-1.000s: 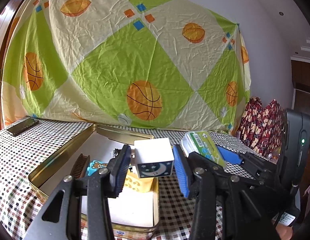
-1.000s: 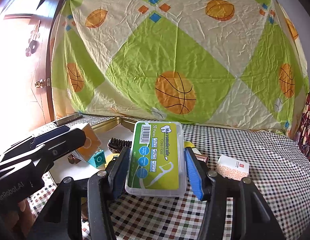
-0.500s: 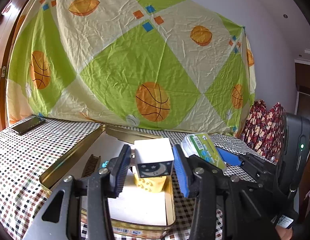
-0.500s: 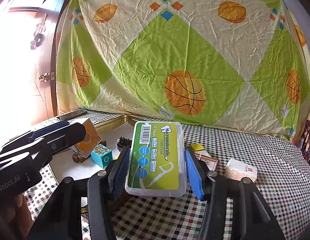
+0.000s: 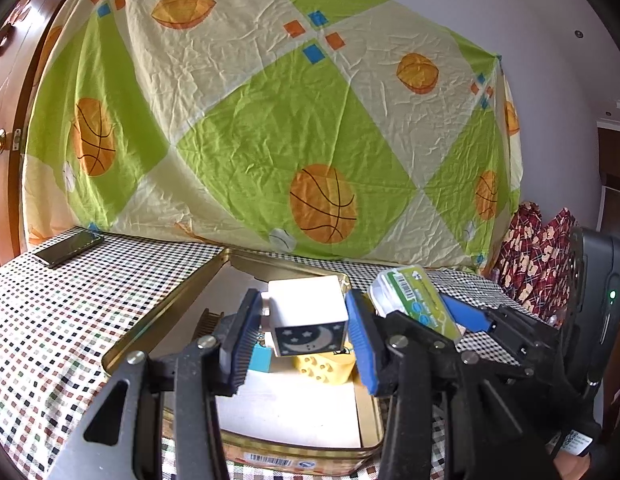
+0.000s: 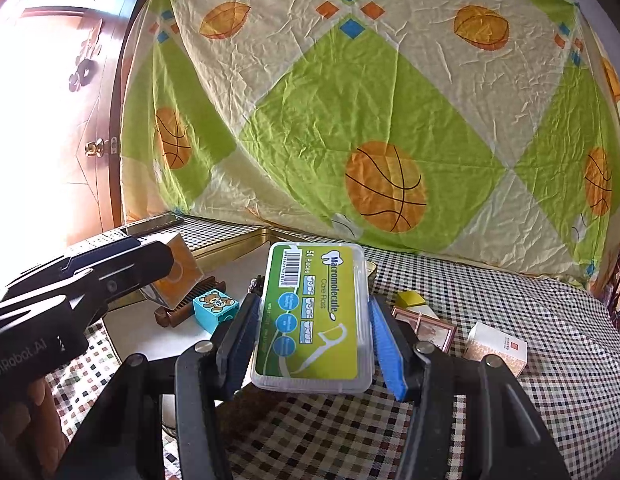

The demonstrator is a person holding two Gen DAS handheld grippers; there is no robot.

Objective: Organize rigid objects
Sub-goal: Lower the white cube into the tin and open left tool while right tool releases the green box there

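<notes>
Both grippers grip — left gripper [image 5: 306, 334] clamps a moon cube [image 5: 308, 322] mid-frame, right gripper [image 6: 311, 336] a floss box [image 6: 311, 316].

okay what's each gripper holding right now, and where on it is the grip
The left gripper holds a white cube with a moon picture, pads on its two opposite side faces. The right gripper holds a green dental floss box, clamped across its long side edges.

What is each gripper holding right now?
Left gripper: closed on the moon-and-stars cube.
Right gripper: closed on the green dental floss box.
</notes>
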